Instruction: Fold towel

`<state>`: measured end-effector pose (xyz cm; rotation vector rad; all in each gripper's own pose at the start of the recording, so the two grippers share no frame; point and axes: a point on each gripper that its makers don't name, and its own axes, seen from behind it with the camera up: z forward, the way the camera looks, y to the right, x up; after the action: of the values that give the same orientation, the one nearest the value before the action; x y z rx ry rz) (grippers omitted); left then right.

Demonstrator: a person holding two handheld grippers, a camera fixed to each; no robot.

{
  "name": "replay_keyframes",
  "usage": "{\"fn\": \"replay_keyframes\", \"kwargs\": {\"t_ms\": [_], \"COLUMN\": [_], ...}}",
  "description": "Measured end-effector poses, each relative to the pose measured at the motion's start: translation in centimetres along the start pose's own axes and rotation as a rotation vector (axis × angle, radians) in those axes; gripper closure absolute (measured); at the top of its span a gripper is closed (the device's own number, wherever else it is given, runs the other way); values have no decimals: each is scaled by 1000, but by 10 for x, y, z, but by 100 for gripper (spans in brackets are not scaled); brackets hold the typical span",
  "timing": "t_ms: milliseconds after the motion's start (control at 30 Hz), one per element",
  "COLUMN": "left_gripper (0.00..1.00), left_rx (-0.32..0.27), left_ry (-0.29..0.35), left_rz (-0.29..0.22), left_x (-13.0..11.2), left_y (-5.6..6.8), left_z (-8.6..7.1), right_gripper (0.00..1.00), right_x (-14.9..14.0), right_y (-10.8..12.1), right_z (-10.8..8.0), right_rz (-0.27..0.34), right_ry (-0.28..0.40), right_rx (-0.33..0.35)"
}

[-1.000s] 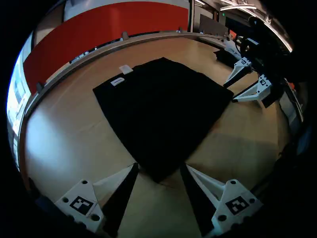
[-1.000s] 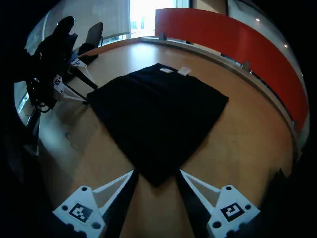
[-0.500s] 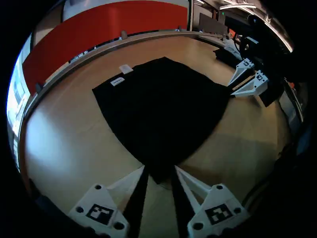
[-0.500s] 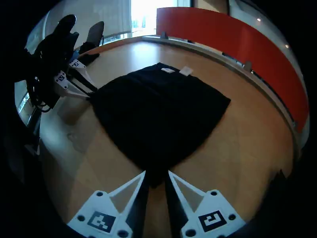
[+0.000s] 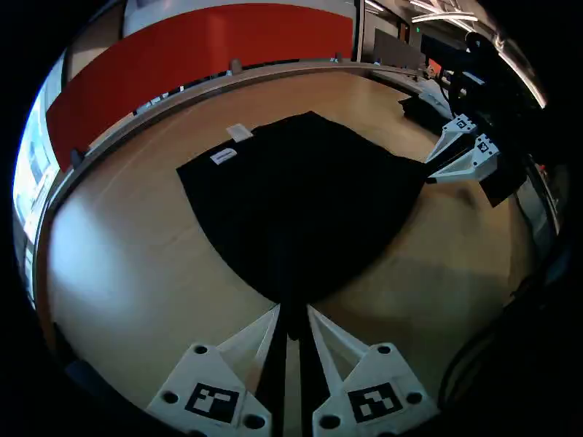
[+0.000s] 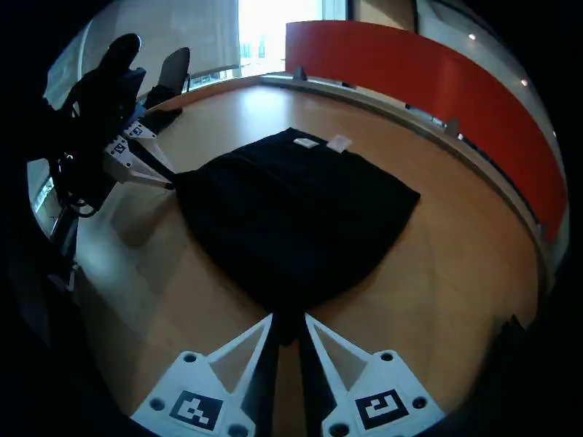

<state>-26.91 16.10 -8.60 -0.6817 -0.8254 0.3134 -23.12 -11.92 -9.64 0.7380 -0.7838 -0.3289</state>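
In the left gripper view we see the left gripper (image 5: 293, 324) pinching the near corner of the black cloth towel (image 5: 306, 197) on the wooden desk (image 5: 124, 247). In the right gripper view the right gripper (image 6: 289, 328) pinches another corner.

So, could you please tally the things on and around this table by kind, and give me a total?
black towel: 1
grippers: 2, the left gripper and the right gripper, each shut on a towel corner
white tags at the towel's far edge: 2, the second here
wooden table: 1
red wall panel: 1
Total: 7
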Motion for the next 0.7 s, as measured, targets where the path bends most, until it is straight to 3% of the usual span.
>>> {"fn": "replay_keyframes", "kwargs": {"t_ms": [300, 700], "left_gripper": [90, 90], "left_rx": [17, 44], "left_ry": [22, 59], "left_rz": [-18, -49], "left_x": [12, 34], "left_y": [-3, -5], "left_z": [-14, -44], "right_gripper": [84, 84], "right_x": [14, 44], "right_y": [2, 3], "right_z": [-13, -42], "right_rz": [8, -12], "right_ry": [29, 92], "right_rx": [-16, -45]}}
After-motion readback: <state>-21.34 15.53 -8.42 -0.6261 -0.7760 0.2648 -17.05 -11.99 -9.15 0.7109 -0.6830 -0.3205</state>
